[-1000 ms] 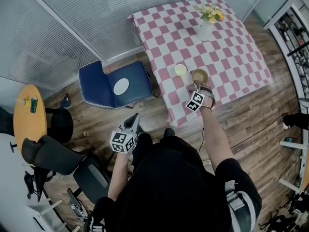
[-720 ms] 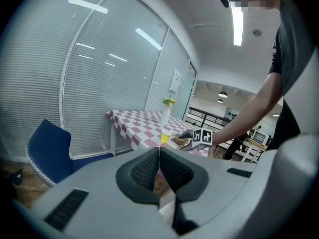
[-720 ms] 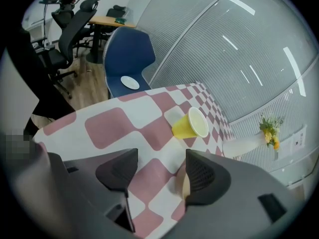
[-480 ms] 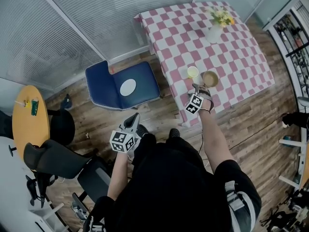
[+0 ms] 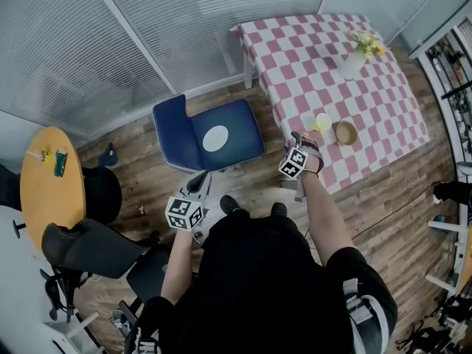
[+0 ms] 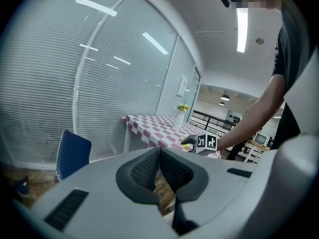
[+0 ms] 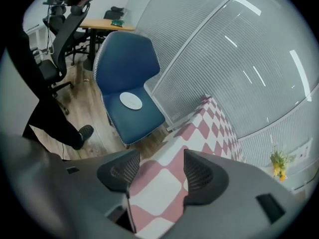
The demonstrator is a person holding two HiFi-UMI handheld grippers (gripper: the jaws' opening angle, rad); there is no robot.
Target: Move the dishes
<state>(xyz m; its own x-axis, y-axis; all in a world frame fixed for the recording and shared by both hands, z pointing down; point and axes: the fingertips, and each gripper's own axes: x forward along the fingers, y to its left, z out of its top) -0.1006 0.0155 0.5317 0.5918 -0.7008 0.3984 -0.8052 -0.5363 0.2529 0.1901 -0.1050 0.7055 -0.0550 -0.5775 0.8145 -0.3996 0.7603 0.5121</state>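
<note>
Standing on a wood floor (image 5: pixel 147 190) beside a table (image 5: pixel 310 50) covered in pink-and-white checks, a person (image 5: pixel 265 286) holds the right gripper (image 5: pixel 298 136) at the table's near edge. The left gripper (image 5: pixel 199 181) is lower, over the floor near a blue chair (image 5: pixel 243 142).

Only the head view takes in all the dishes at once. A white plate (image 5: pixel 215 138) lies on the chair seat. A yellow cup (image 5: pixel 322 121) and a brown bowl (image 5: pixel 346 132) sit side by side on the cloth, well short of a vase of flowers (image 5: pixel 352 63).

The right gripper view shows the plate on the chair beyond its jaws, but neither cup nor bowl. Its two pads stand fairly wide apart, having just been closing a little, with nothing between them but the checked cloth below.

The left gripper view settles what the head view cannot: that gripper's pads are pressed together and empty. They are aimed toward the table and the other gripper's marker cube.

From above, the cup sits just beyond and to the right of the right gripper's fingertips, apart from them. The bowl is a little farther right. The plate lies ahead of the left gripper and to the left of the right one, touching neither.
</note>
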